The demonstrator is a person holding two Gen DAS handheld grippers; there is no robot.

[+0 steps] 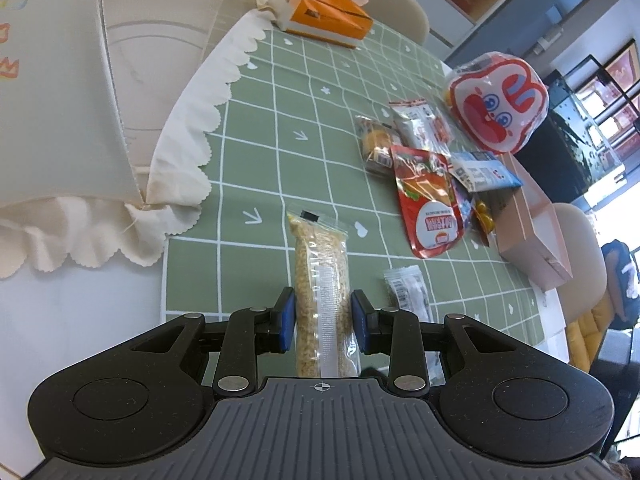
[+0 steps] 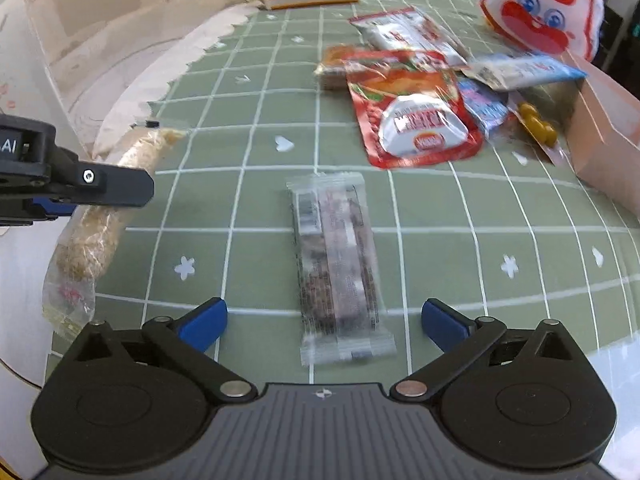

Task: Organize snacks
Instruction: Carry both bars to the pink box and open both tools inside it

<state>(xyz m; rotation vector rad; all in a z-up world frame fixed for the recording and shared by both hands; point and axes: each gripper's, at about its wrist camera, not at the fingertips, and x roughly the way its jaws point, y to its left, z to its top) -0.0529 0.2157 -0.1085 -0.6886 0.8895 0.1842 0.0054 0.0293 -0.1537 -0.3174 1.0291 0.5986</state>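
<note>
Left gripper (image 1: 323, 322) clenched on clear-wrapped oat-coloured cereal bar (image 1: 322, 280) above green checked tablecloth (image 1: 280, 128); right gripper (image 2: 324, 318) released, straddling dark clear-wrapped snack bar (image 2: 336, 256) lying flat: descend squarely, pinch mid-length.

Glossy plastic wrapper (image 2: 336, 264) (matt tablecloth (image 2: 480, 240)).

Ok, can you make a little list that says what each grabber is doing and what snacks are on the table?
left gripper: shut on the pale grain bar
right gripper: open, jaws wide either side of the dark bar, not touching it
dark bar: lying flat on the green checked tablecloth
snack pile: far right, red pouch on top
bunny bag: behind the pile
pink box: right edge
tissue box: far end
</note>
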